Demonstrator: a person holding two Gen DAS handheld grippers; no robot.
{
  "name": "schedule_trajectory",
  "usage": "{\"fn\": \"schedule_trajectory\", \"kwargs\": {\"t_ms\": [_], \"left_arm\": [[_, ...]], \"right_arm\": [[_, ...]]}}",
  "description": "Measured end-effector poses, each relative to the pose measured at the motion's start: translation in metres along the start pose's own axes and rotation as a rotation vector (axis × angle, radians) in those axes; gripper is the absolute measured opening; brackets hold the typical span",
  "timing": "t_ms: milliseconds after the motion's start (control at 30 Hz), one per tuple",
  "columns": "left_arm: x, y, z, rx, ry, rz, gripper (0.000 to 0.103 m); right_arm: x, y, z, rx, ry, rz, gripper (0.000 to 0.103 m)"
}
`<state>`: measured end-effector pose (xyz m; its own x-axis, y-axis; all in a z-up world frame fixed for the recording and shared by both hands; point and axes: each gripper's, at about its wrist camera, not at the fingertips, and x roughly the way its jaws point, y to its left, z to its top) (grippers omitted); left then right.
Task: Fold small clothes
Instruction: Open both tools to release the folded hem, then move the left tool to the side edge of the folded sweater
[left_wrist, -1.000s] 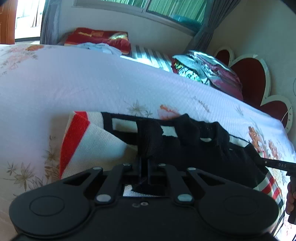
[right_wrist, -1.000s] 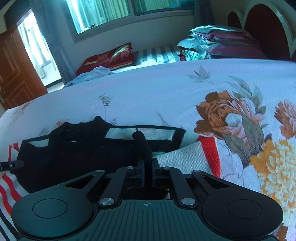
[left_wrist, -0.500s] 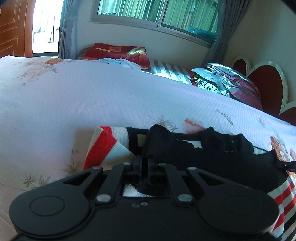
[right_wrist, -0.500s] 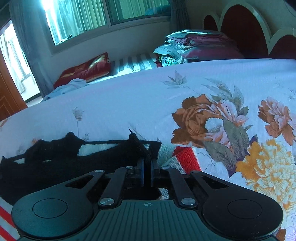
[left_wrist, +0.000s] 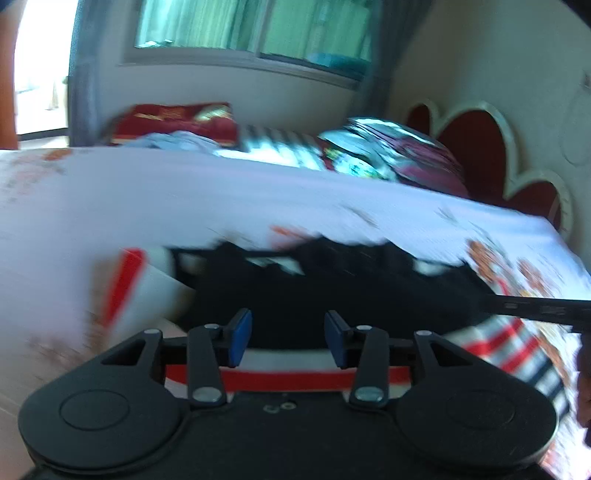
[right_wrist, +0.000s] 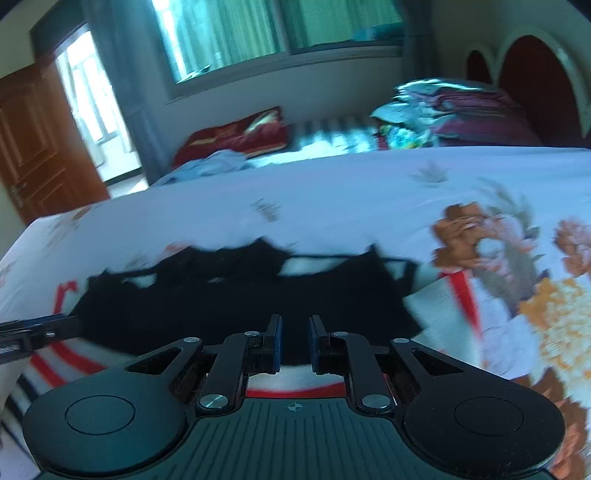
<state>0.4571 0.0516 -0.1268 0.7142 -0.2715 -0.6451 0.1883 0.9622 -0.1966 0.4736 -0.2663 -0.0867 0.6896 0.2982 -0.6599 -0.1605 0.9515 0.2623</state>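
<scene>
Both frames motion-blurred. Left gripper (left_wrist: 288, 338) has its blue-padded fingers (left_wrist: 239, 336) spread wide, nothing between them, hovering just over the near edge of the garment. Right gripper (right_wrist: 294, 341) is also parted, a narrower gap, nothing pinched, fingers (right_wrist: 276, 343) just above the same garment. The knit garment (left_wrist: 332, 280) lies flat on the bed (left_wrist: 184, 192), near the front edge: a black folded-over part on top, white knit with red stripe (left_wrist: 125, 280) sticking out at one end, red-white-dark stripes (left_wrist: 517, 350) at the other end, and a red band (left_wrist: 295, 380) showing right under the left gripper. In the right wrist view the black section (right_wrist: 258, 302) spans the middle, the white-and-red end (right_wrist: 454, 306) on the right, the striped part (right_wrist: 59, 358) at lower left. The other gripper's finger reaches in from the right edge in the left view (left_wrist: 535, 306) and from the left edge in the right view (right_wrist: 33, 332), tip at the black fabric; contact unclear due to blur. Floral bedsheet (right_wrist: 498, 251) under it all. Far side of the bed: red pillow (right_wrist: 236, 133), light blue cloth (right_wrist: 214, 164), stack of folded bedding (right_wrist: 454, 110), red headboard (left_wrist: 476, 147). Window with green curtains (right_wrist: 266, 33) and wooden door (right_wrist: 37, 147) behind.
</scene>
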Motion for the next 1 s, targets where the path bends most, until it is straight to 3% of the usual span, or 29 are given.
{"fn": "schedule_trajectory", "kwargs": {"t_ms": [200,367,533,800,1000], "left_arm": [[0.013,-0.012,-0.027,0.047,0.062,0.024,0.042],[0.005,0.008,-0.034,0.041,0.055,0.069,0.042],[-0.008,0.021,-0.034,0.003,0.063,0.093,0.040],[-0.035,-0.008,-0.044,-0.009,0.039,0.011,0.044],[-0.031,-0.006,-0.063,-0.005,0.059,0.031,0.047]], "right_arm": [[0.008,0.035,-0.031,-0.108,0.043,0.016,0.015],[0.008,0.008,-0.042,-0.111,0.035,-0.075,0.014],[-0.002,-0.001,-0.039,-0.077,0.036,-0.107,0.015],[-0.030,0.043,-0.049,-0.060,0.020,0.028,0.015],[-0.021,0.045,-0.072,-0.087,0.060,-0.013,0.015]]}}
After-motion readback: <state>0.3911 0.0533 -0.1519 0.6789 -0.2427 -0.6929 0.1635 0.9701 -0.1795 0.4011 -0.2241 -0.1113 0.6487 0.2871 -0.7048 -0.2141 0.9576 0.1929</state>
